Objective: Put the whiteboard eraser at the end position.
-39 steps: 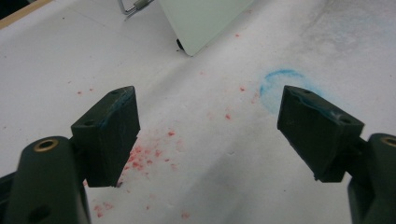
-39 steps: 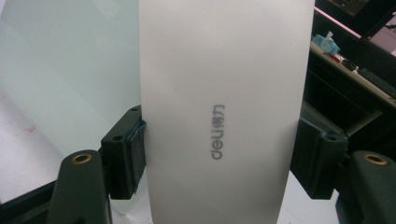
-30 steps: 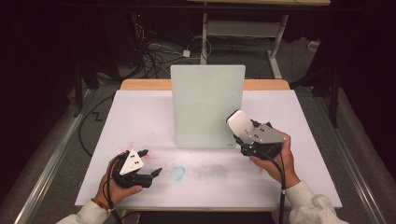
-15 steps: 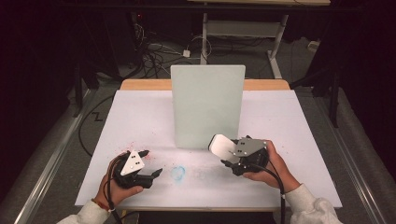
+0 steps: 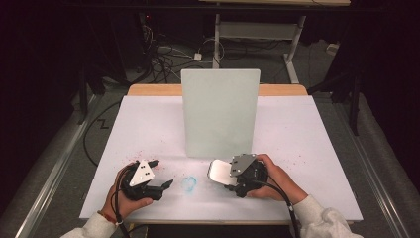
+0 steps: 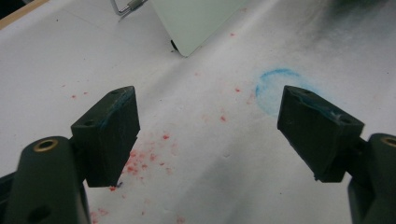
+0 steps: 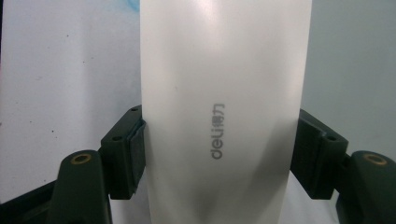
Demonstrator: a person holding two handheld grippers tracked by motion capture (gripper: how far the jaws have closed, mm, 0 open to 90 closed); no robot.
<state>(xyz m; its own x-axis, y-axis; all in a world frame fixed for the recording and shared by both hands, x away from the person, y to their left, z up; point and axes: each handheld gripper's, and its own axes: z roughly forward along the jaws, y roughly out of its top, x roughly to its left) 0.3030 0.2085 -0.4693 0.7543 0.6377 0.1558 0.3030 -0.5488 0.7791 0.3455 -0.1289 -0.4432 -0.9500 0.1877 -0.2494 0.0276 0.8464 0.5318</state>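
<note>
A pale upright board (image 5: 220,111) stands at the middle of the white table cover (image 5: 307,134). My right gripper (image 5: 224,174) is low over the table in front of the board's right half, shut on a white block-shaped eraser (image 5: 219,171). In the right gripper view the eraser (image 7: 224,93) carries grey "deli" print and is clamped by both jaws of the right gripper (image 7: 219,149). My left gripper (image 5: 161,173) rests at the front left, open, with nothing between its jaws. A blue ring-shaped smear (image 5: 188,184) lies on the cover between the two grippers.
Red specks (image 6: 140,161) dot the cover under the left gripper (image 6: 210,126), near the blue smear (image 6: 275,84). The board's lower corner and wire stand (image 6: 128,5) lie beyond. A wooden table edge (image 5: 153,89) and cables on the floor (image 5: 163,52) lie behind.
My right gripper has come down and to the left with the eraser, from in front of the board's right edge to just above the table. The left gripper has stayed put.
</note>
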